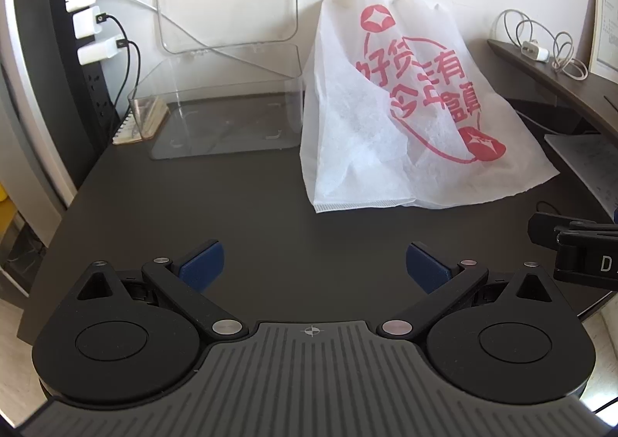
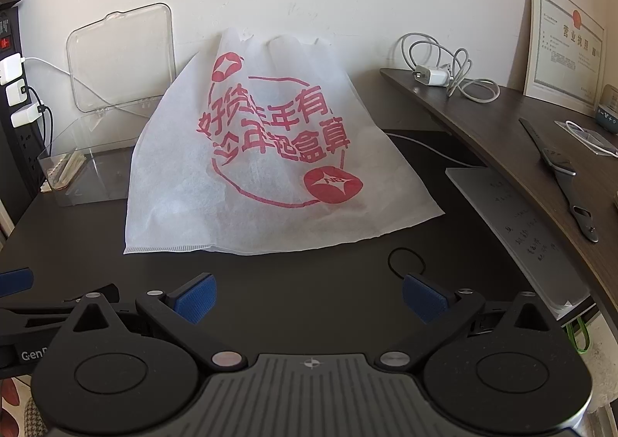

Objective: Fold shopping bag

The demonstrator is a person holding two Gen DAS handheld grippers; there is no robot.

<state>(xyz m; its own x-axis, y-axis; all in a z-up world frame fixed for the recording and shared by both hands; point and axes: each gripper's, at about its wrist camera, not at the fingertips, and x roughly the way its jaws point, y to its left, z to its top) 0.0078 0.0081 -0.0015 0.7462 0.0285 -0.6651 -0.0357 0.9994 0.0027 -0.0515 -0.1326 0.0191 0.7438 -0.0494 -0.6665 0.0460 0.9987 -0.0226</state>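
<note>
1. Left wrist view first: we hold the left gripper (image 1: 314,263) low over the table (image 1: 231,213), jaws spread wide with nothing between them.
2. Over on the right, our right gripper (image 2: 309,298) matches it: jaws apart, empty, short of the bag (image 2: 270,166).
3. That bag sits propped near the wall, white with red print, puffed and creased, its bottom seam on the table nearest us.
4. A clear box (image 1: 216,104) with its lid up stands just beside the bag's left edge; a hair tie (image 2: 405,263) lies on the table ahead of the right fingers.
5. Nothing folded yet, we judge.
6. Risks: thin fabric may slide from a shallow pinch; a puffed bag could fold crooked unless flattened; a wide left sweep could knock the box; the tie could get caught under the fold.
</note>
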